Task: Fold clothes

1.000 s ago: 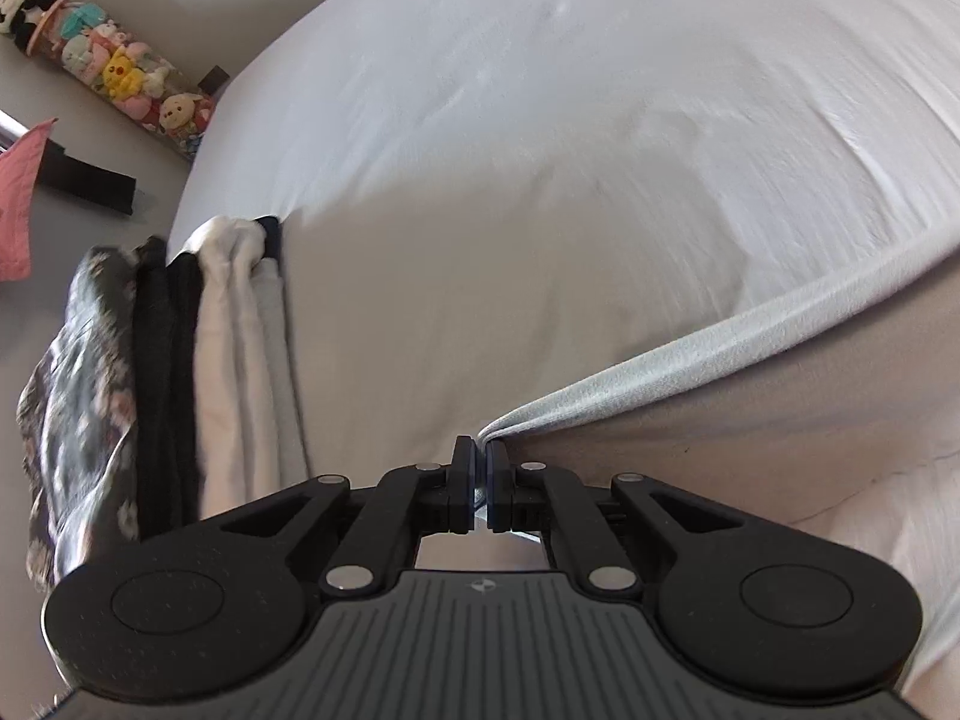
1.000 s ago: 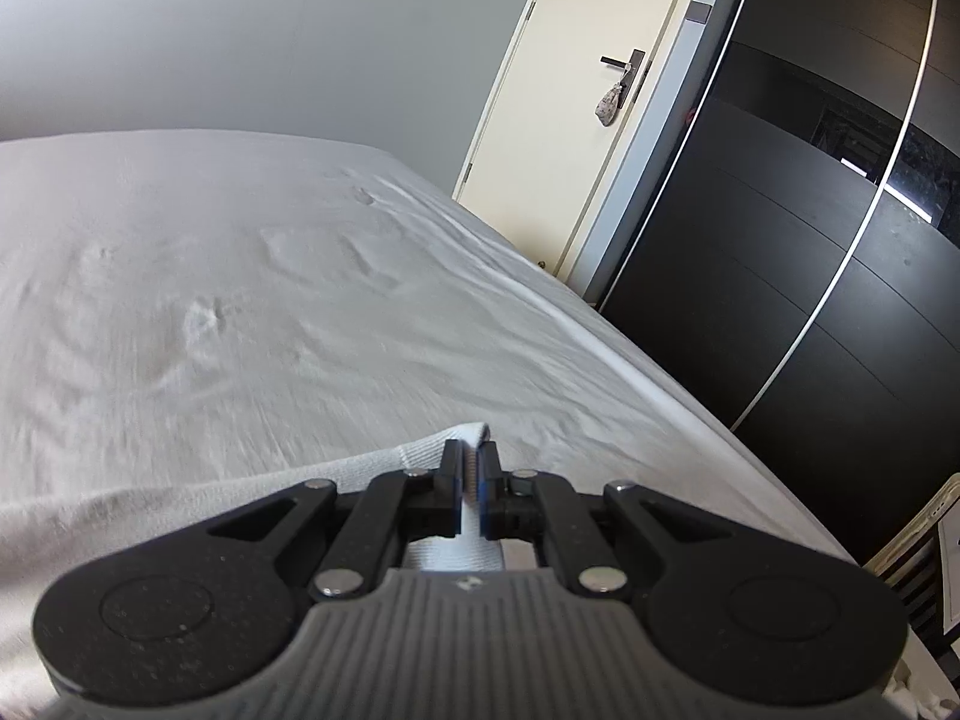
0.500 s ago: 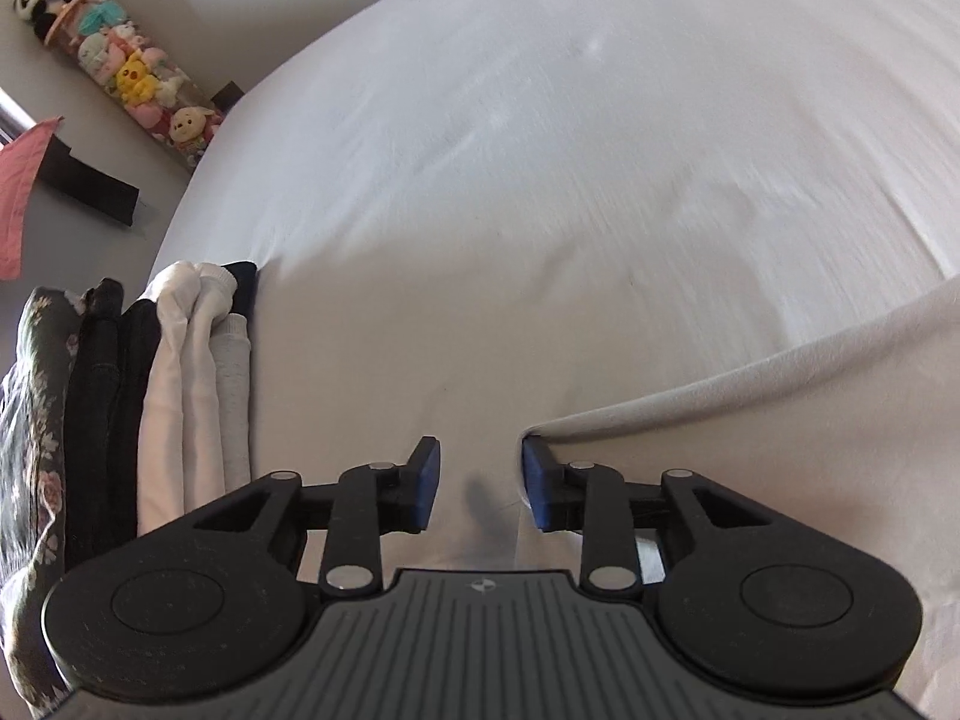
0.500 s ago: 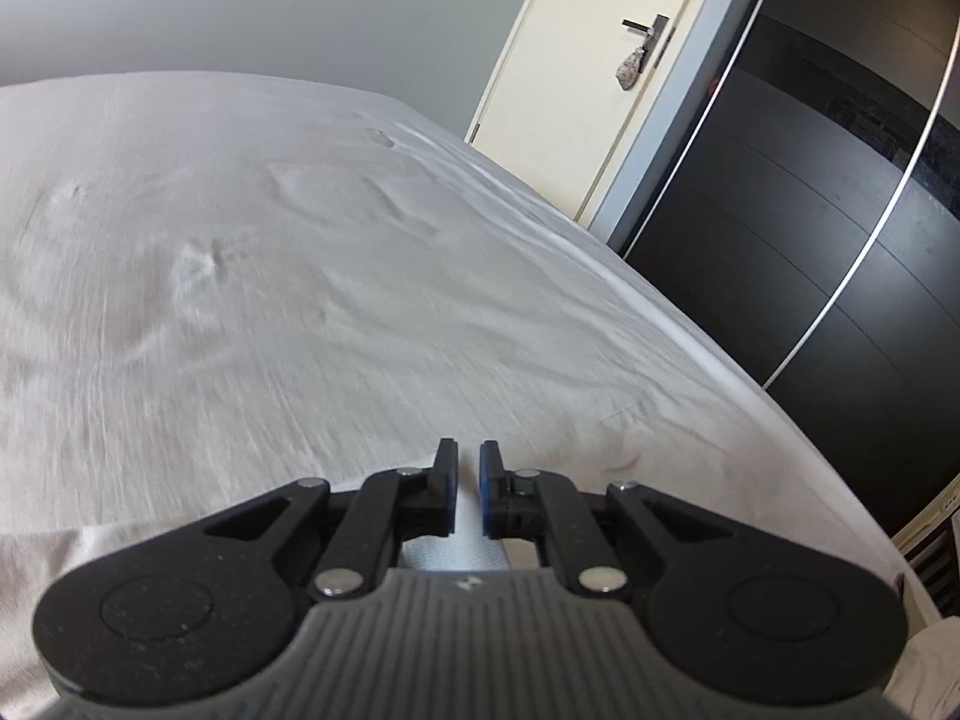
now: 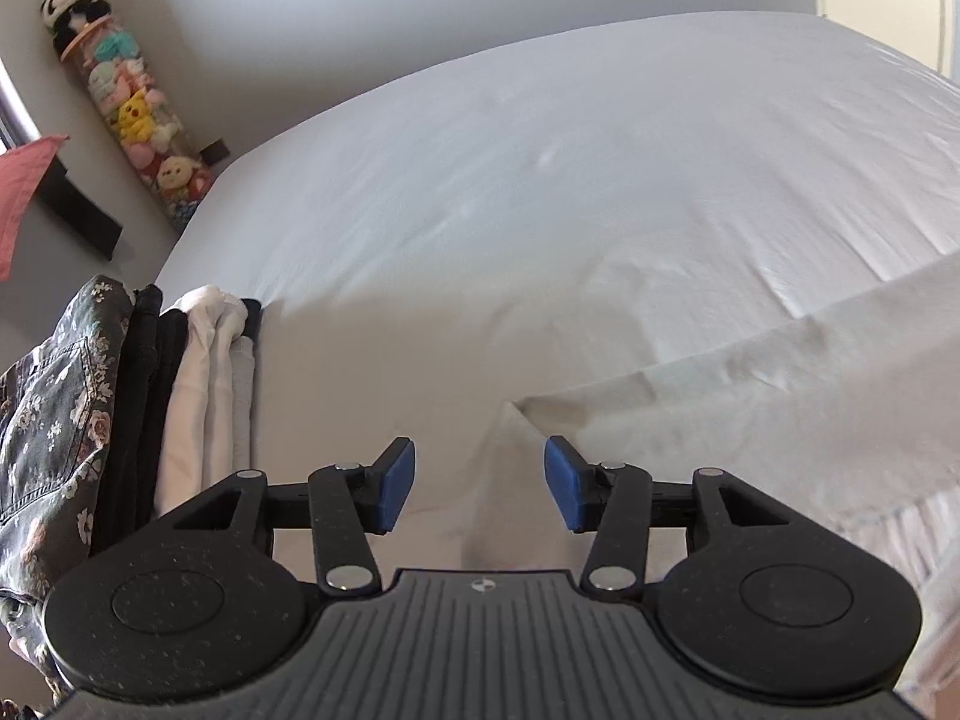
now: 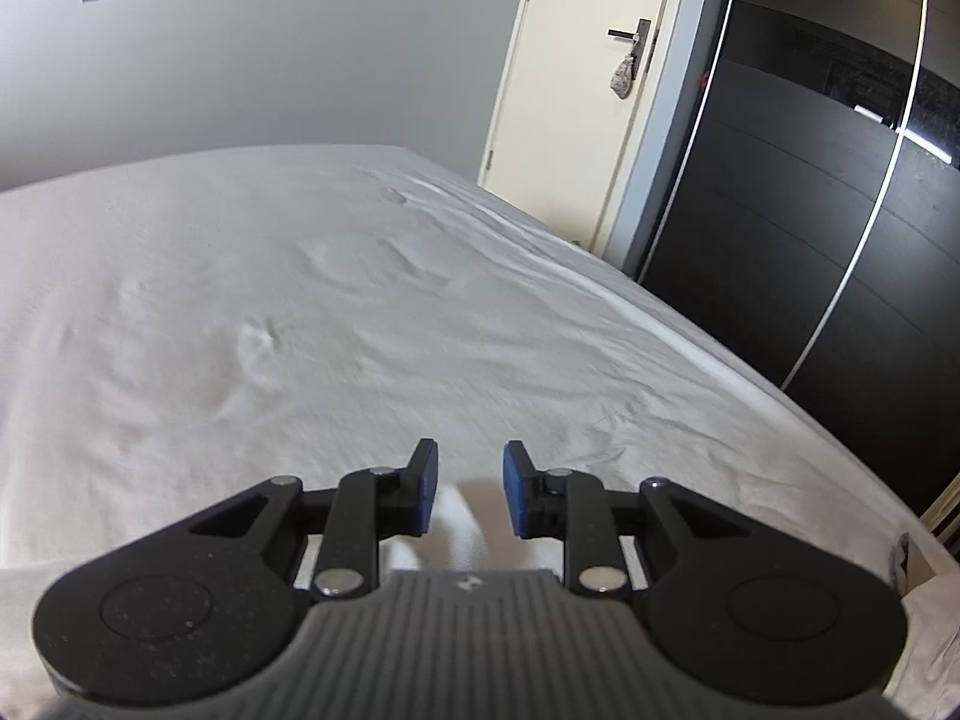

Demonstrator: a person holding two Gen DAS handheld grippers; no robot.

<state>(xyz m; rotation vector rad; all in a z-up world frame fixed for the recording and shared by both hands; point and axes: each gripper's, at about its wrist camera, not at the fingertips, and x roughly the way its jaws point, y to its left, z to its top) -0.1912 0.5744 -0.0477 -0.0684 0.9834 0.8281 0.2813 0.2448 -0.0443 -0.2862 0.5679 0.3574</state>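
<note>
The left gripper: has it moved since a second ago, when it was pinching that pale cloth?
Yes. The left gripper has opened, let go of the pale cloth and tilted up: the stack of folded clothes sits lower and more wall shows.

The left gripper (image 5: 479, 483) is black and speckled, with two big round discs at the sides, a grey ribbed plate in the middle with a tiny round logo, and shiny silver screws on its thin black link arms. Its two fingertips (image 5: 396, 483) have bright blue pads. The right gripper (image 6: 465, 489) looks just the same: black round discs, a grey ribbed plate with a small mark, silver screws, and blue pads on its fingertips (image 6: 517, 498).
</note>
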